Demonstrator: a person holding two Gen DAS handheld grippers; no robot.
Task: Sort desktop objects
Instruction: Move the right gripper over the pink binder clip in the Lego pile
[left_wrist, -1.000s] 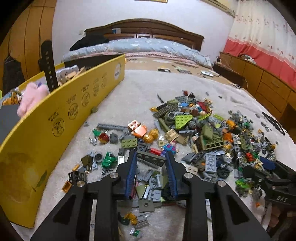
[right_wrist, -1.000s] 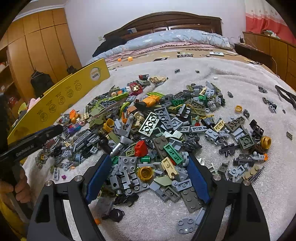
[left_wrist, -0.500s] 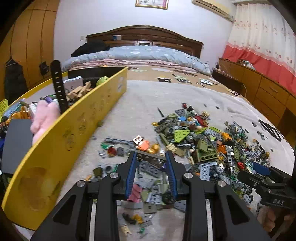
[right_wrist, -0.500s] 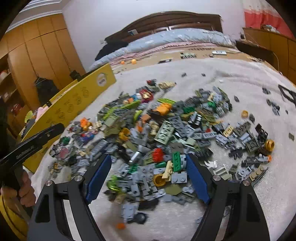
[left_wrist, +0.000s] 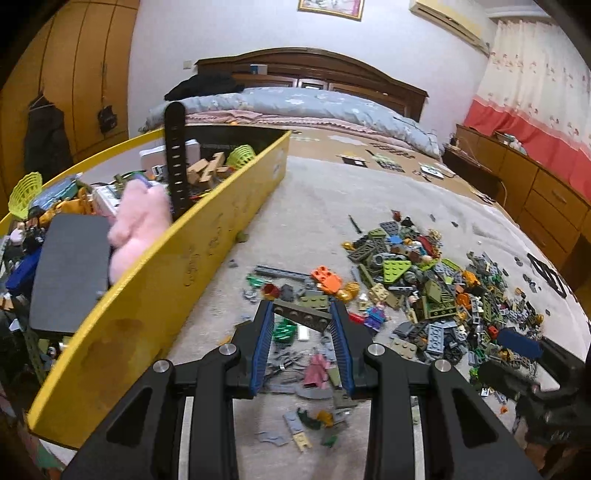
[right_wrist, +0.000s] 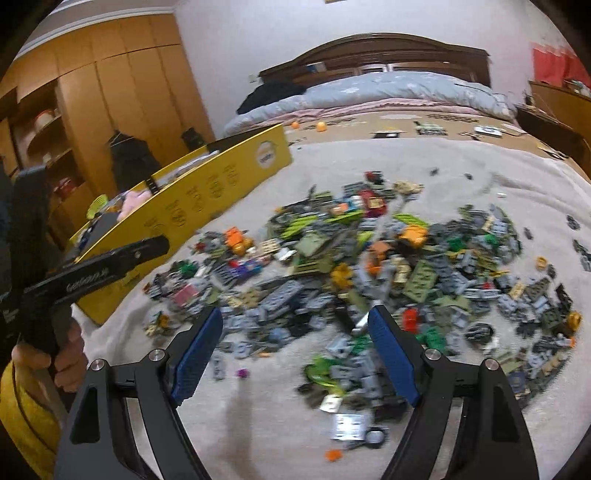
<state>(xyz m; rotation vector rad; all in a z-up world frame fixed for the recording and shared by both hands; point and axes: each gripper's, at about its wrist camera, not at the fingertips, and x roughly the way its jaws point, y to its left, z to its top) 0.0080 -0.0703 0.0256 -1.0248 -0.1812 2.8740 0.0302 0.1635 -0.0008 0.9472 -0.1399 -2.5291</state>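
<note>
Pads (left_wrist: 263, 343) of the left gripper (left_wrist: 301, 314) pinched a dark grey studded plate (left_wrist: 302, 314) by its two ends, holding it tilted and clear above the pale blanket (left_wrist: 317, 199). Loose bricks lay scattered directly beneath it, among them a pink piece (left_wrist: 317, 371) and a green one (left_wrist: 283, 330). Further ahead sat an orange brick (left_wrist: 326, 278), and to the right spread the main brick pile (left_wrist: 436, 291). A long yellow box (left_wrist: 155, 291) stood along the left side, crammed with a pink plush toy (left_wrist: 138, 223), a black strap (left_wrist: 176, 162) standing up and a flat black slab (left_wrist: 70, 271).

The right gripper (right_wrist: 295, 321) hovered with its jaws spread wide and nothing between them, over the near edge of the blurred brick pile (right_wrist: 369, 266). At the left of that view a hand (right_wrist: 55, 360) gripped the handle of the left gripper (right_wrist: 159, 247), whose tip reached in front of the yellow box (right_wrist: 207, 192).
</note>
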